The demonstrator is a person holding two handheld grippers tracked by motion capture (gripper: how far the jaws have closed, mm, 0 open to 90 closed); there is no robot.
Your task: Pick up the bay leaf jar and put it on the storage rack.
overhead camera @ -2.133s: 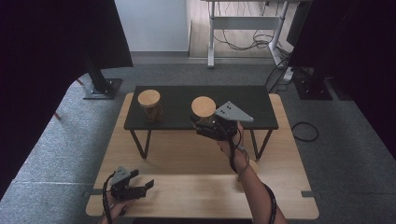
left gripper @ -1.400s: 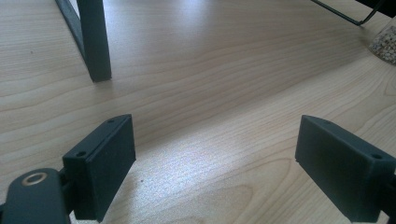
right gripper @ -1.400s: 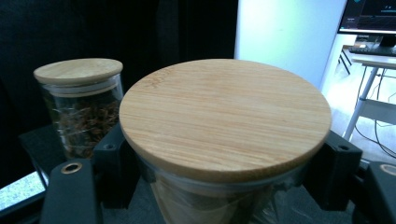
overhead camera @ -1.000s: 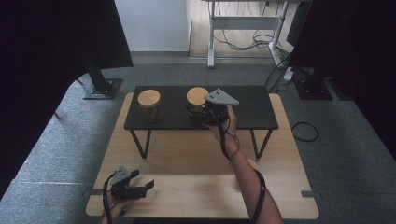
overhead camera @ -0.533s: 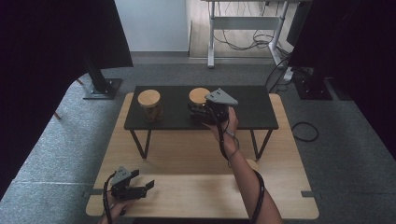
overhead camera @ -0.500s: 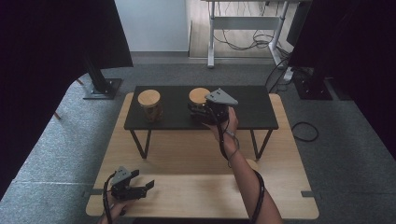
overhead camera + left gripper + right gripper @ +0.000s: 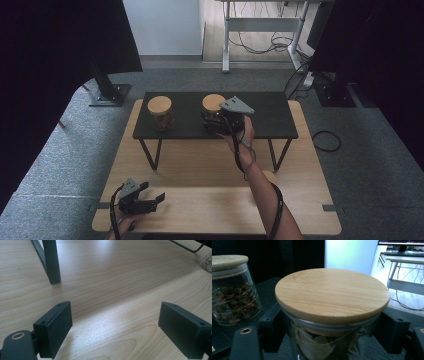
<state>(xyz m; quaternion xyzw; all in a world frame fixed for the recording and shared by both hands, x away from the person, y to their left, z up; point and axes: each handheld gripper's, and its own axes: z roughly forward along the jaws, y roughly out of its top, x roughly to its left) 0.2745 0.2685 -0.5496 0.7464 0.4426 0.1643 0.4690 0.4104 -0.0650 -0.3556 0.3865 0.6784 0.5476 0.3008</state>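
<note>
I see the wooden counter (image 7: 200, 170) spread across the middle of the high view, with grey carpet around it. On its far half stands a low black shelf (image 7: 270, 112) on thin metal legs, one of which (image 7: 51, 262) comes down onto the wood ahead of my left gripper.

Two glass jars with bamboo lids sit on the shelf. The star anise jar (image 7: 160, 113) is toward the shelf's left end, upright and on its own. The other, a jar of dried leaves (image 7: 329, 315), stands near the middle of the shelf, and my right gripper (image 7: 216, 121) is at it, arm stretched forward over the counter. In the right gripper view its jaws stand on either side of the glass just under the lid; they look to be against the jar, though I cannot tell how firmly.

My left gripper (image 7: 150, 202) rests low at the counter's near left corner, well apart from the shelf, its jaws spread wide over bare wood with nothing between them.
</note>
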